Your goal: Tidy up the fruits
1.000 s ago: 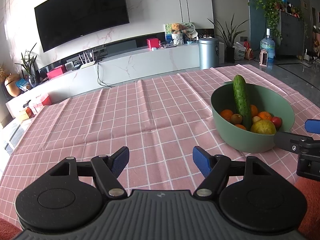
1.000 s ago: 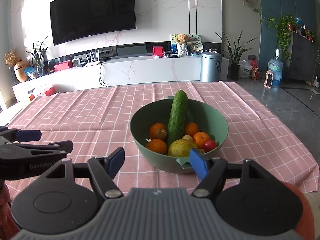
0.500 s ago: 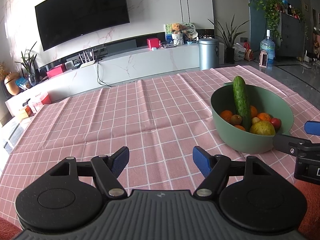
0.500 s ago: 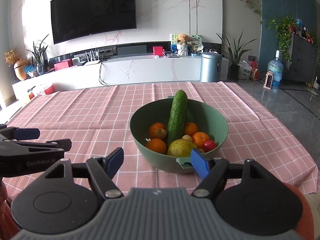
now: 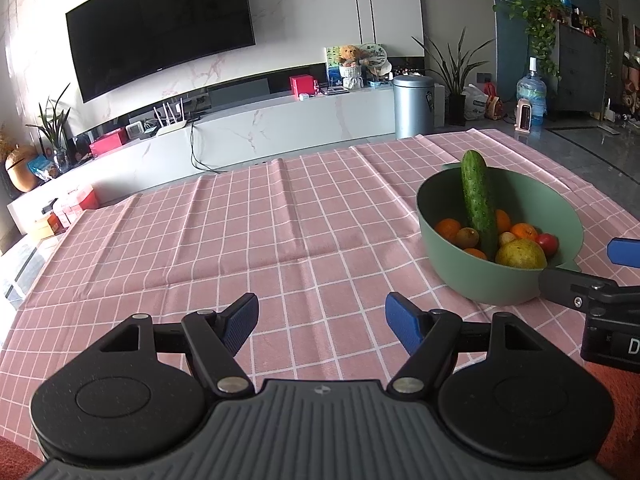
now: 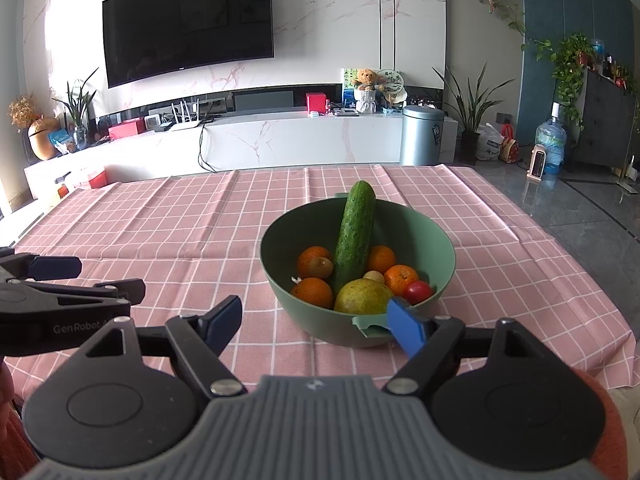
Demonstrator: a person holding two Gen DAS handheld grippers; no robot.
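A green bowl (image 6: 436, 240) stands on the pink checked tablecloth and holds a cucumber (image 6: 354, 234) leaning on its far wall, several oranges (image 6: 314, 292), a yellow-green pear (image 6: 362, 300), a kiwi (image 6: 320, 267) and a small red tomato (image 6: 418, 290). My right gripper (image 6: 316, 322) hovers just short of the bowl's near side, its jaws opening, with nothing between them; its right blue pad sits by the bowl's near lip. In the left wrist view the same bowl (image 5: 472, 280) is at the right, and my left gripper (image 5: 322, 324) stands open over bare cloth.
The tablecloth (image 5: 224, 240) covers the whole table, with folds across its middle. Past the far edge are a white TV cabinet (image 6: 280, 140), a metal bin (image 6: 422, 134), potted plants and a water jug (image 6: 550, 144). Each gripper shows at the side of the other's view.
The right gripper's jaws have spread slightly wider. Both hands have kept their place, and the bowl and fruit have not moved.
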